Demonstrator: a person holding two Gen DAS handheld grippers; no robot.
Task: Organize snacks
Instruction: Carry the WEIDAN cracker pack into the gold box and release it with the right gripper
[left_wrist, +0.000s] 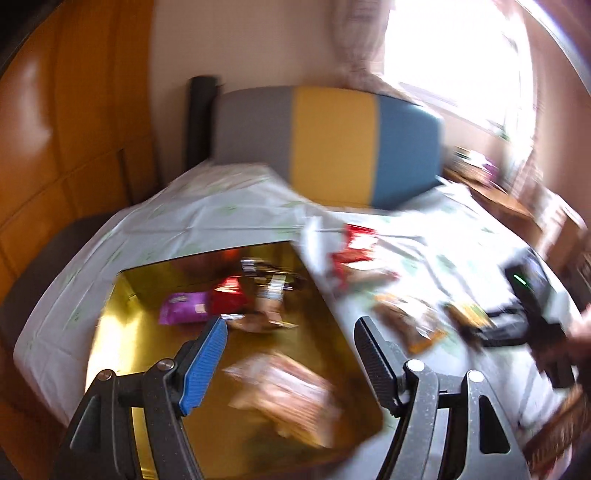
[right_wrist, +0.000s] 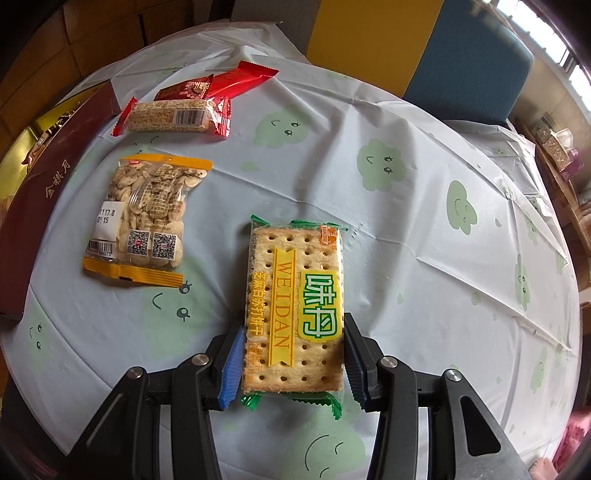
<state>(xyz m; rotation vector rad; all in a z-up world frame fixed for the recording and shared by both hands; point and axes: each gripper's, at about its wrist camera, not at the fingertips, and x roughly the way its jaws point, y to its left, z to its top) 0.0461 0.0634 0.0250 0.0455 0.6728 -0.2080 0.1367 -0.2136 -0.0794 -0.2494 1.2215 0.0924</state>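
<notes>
My right gripper (right_wrist: 293, 332) is shut on a green-edged cracker pack (right_wrist: 295, 306), its fingers pressed on both long sides, on or just above the tablecloth. An orange bag of flat biscuits (right_wrist: 144, 218), a sesame bar (right_wrist: 171, 117) and a red wrapper (right_wrist: 221, 83) lie further left. My left gripper (left_wrist: 290, 328) is open and empty above a gold-lined box (left_wrist: 122, 332). A blurred snack pack (left_wrist: 284, 395) lies in the box below it, with a purple pack (left_wrist: 184, 312) and a red pack (left_wrist: 229, 299) deeper in.
The box's dark red outer wall (right_wrist: 55, 184) stands at the table's left. A grey, yellow and blue chair back (left_wrist: 332, 147) is behind the table. The right gripper's body (left_wrist: 532, 314) shows at the right. Wooden shelves (right_wrist: 561, 177) stand far right.
</notes>
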